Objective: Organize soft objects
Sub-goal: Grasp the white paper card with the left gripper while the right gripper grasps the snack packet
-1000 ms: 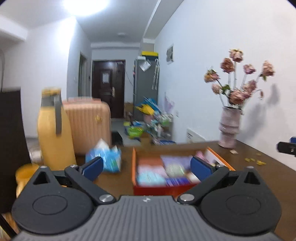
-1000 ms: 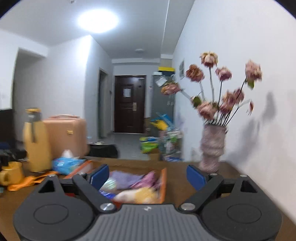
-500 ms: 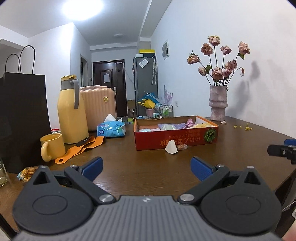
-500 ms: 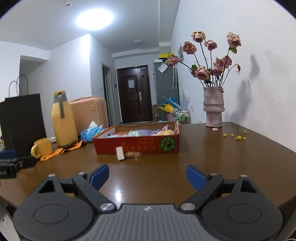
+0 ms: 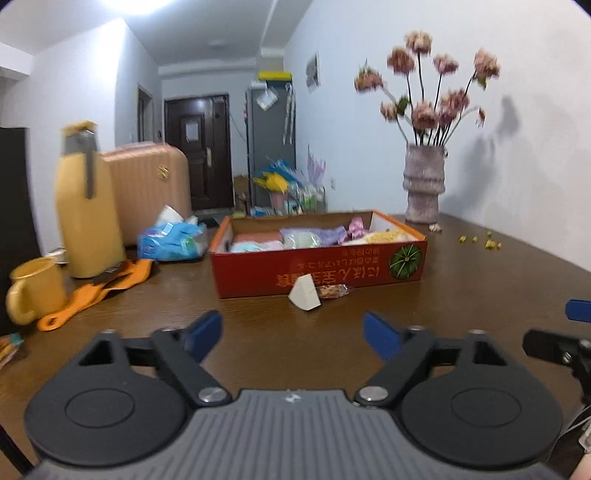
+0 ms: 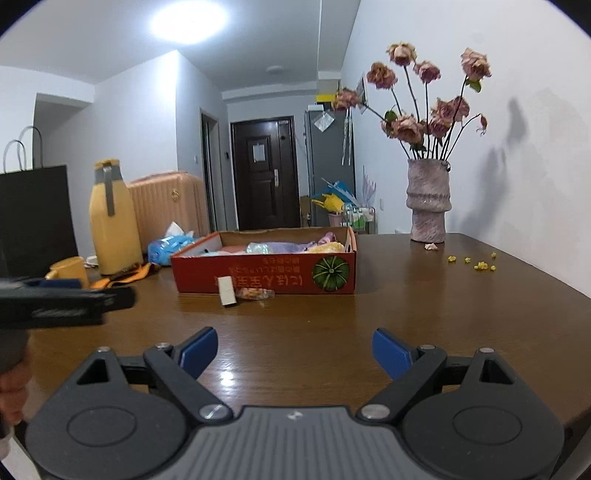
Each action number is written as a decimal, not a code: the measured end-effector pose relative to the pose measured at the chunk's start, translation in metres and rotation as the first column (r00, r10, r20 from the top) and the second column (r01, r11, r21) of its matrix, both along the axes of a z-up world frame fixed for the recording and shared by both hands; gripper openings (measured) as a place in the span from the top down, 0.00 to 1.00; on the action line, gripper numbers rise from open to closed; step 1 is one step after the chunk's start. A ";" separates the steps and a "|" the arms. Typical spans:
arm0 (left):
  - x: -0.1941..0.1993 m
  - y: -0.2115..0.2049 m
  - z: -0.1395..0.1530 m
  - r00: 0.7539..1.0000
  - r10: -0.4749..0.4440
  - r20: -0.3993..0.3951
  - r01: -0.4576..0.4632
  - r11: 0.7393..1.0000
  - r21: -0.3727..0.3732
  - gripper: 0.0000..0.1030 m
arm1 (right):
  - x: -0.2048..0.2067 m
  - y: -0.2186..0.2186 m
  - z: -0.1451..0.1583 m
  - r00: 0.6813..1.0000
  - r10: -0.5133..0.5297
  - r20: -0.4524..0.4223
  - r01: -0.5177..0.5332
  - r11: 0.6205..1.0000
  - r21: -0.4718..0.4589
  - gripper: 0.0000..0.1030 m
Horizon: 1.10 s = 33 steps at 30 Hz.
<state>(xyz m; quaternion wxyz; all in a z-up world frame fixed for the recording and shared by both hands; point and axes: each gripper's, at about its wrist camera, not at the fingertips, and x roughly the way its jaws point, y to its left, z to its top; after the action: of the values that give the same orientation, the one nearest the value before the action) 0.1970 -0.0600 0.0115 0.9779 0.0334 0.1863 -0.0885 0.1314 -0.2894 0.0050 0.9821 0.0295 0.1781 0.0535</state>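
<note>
Both my grippers, left gripper [image 5: 291, 334] and right gripper [image 6: 294, 352], hang empty with fingers spread wide, well short of the red box [image 6: 264, 275]. Soft packets [image 5: 295, 236] sit inside it; a white wedge [image 5: 304, 295] and a snack wrapper [image 6: 255, 293] lie against its front, probably next. Dark wooden table [image 6: 406, 314], vase [image 6: 428, 201] by white wall.

One box [image 5: 317, 275], one vase [image 5: 424, 186], one mug [image 5: 33, 291].

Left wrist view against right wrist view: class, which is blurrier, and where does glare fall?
Left wrist view: motion-smeared, the yellow flask and flowers soft. Right wrist view: sharp, ceiling light blown out, its glare on the table.
</note>
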 end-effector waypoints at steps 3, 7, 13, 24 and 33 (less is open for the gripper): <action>0.053 -0.010 -0.004 0.997 -0.031 -0.074 0.029 0.999 -0.019 0.35 | 0.027 -0.003 0.002 1.000 -0.006 -0.009 0.006 1.000 0.001 0.12; 0.120 -0.028 -0.016 0.993 -0.002 -0.114 0.003 1.000 0.007 0.35 | 0.070 -0.006 0.001 0.999 -0.001 -0.037 0.001 1.000 -0.001 0.12; 0.191 -0.033 -0.040 0.975 0.063 -0.211 -0.072 0.997 -0.033 0.65 | 0.134 -0.002 -0.001 0.995 0.049 -0.082 -0.052 0.998 -0.027 0.12; 0.147 0.048 -0.031 0.985 0.014 -0.175 -0.051 0.977 -0.206 0.83 | 0.259 0.072 -0.028 0.948 0.185 -0.260 -0.203 0.978 -0.043 0.17; 0.143 0.074 -0.034 0.986 0.018 -0.164 -0.066 0.955 -0.289 0.83 | 0.284 0.100 -0.046 0.948 0.122 -0.294 -0.152 0.985 -0.083 0.49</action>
<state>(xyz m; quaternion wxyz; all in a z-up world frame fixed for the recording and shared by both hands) 0.3400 0.0138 -0.0222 0.9557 -0.1231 0.2494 -0.0967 0.4150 -0.1892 -0.0410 0.9398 -0.0269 0.3234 0.1073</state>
